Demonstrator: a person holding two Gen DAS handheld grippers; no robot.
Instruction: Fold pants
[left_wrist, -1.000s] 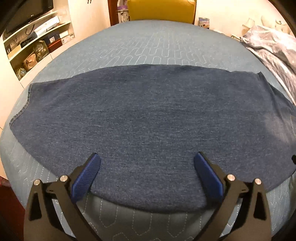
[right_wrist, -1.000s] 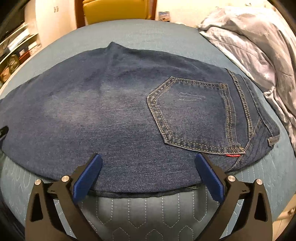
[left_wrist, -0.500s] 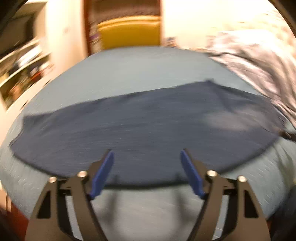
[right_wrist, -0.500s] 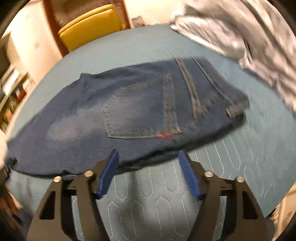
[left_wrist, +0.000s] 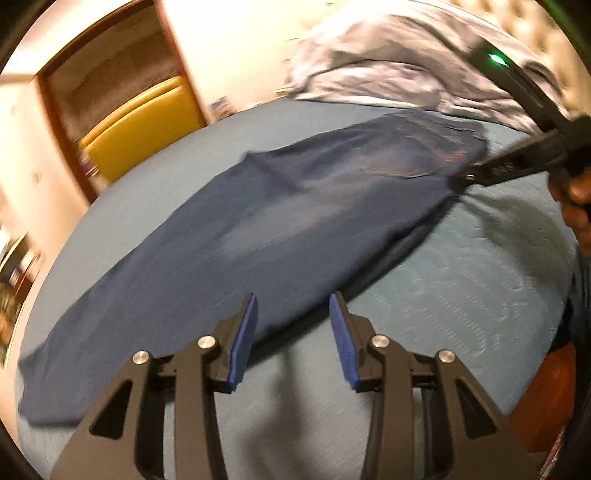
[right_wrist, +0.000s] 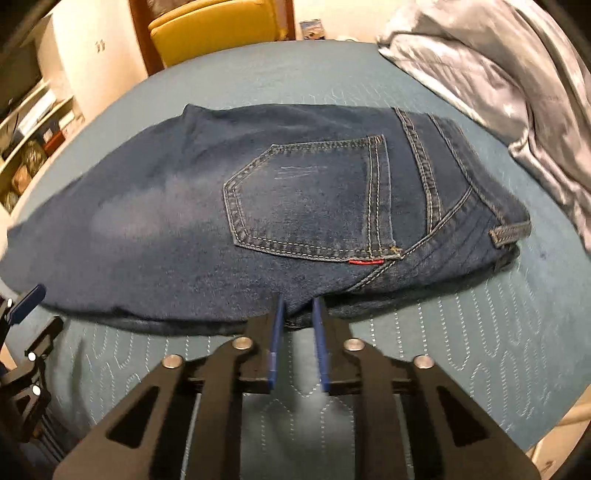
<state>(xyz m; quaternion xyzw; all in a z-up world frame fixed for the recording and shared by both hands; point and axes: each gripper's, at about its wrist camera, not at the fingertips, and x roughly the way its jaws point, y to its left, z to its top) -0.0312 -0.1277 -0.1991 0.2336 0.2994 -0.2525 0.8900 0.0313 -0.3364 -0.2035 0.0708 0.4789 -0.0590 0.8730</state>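
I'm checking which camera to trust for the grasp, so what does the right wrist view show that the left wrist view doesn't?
Only the right wrist view shows the right gripper closing on the near edge of the jeans below the back pocket, with its red tab and belt loop sharp. Only the left wrist view shows the left gripper open at the jeans' near edge, plus the hand carrying the other tool. Both show the jeans flat on the teal bedspread, the grey blanket and yellow chair.
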